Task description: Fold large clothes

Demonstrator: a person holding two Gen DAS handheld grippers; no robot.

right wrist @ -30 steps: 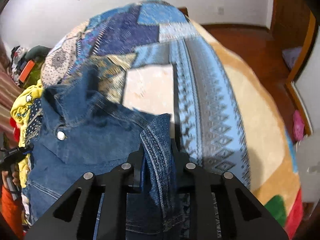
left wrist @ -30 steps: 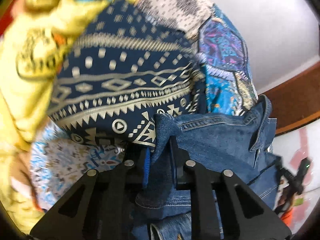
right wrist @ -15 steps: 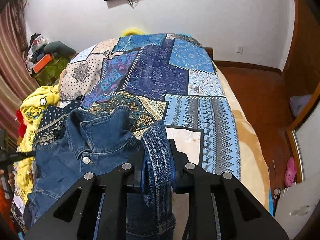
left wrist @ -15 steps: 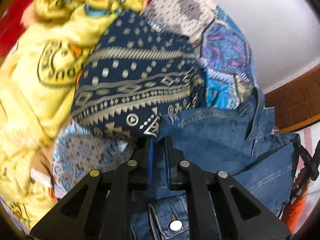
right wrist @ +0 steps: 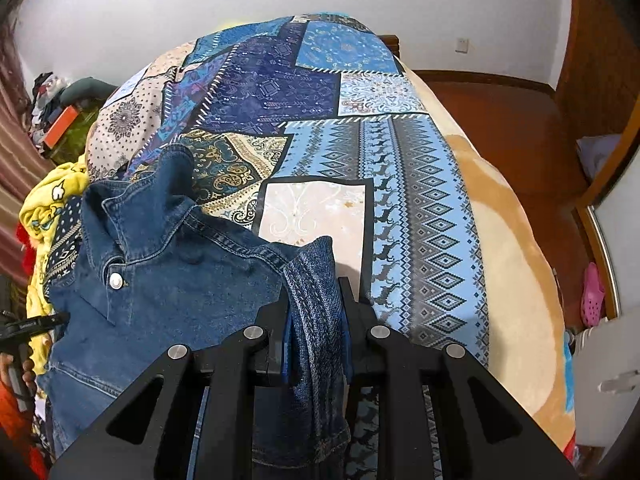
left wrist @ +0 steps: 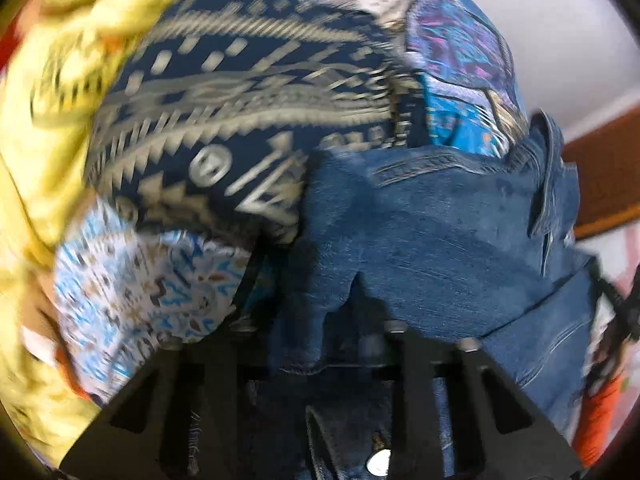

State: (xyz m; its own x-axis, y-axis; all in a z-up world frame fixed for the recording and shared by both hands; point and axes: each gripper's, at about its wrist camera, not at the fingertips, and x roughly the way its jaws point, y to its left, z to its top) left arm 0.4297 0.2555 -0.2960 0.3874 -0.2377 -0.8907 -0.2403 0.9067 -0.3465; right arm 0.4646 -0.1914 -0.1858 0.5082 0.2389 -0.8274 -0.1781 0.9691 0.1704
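A blue denim jacket [right wrist: 168, 280] lies front up at the near left of the bed [right wrist: 512, 240], collar pointing away, one metal button showing. My right gripper [right wrist: 314, 296] is shut on a bunched fold of its right shoulder. In the blurred left wrist view the same denim jacket [left wrist: 440, 232] fills the lower right, and my left gripper [left wrist: 316, 312] is shut on a wad of its other side. The jacket hangs taut between the two grippers over the bed's edge.
A patchwork cover [right wrist: 420, 184] in blues and creams spreads over the bed. A yellow garment [left wrist: 36, 128] and a navy patterned cloth [left wrist: 240, 100] are piled left of the jacket. Wooden floor [right wrist: 500, 120] and a pink slipper [right wrist: 592, 294] lie to the right.
Both grippers kept their hold on the jacket. The right view rose off the bed and then eased forward, leaving the jacket spread wider. The left view has swung closer and is now blurred.
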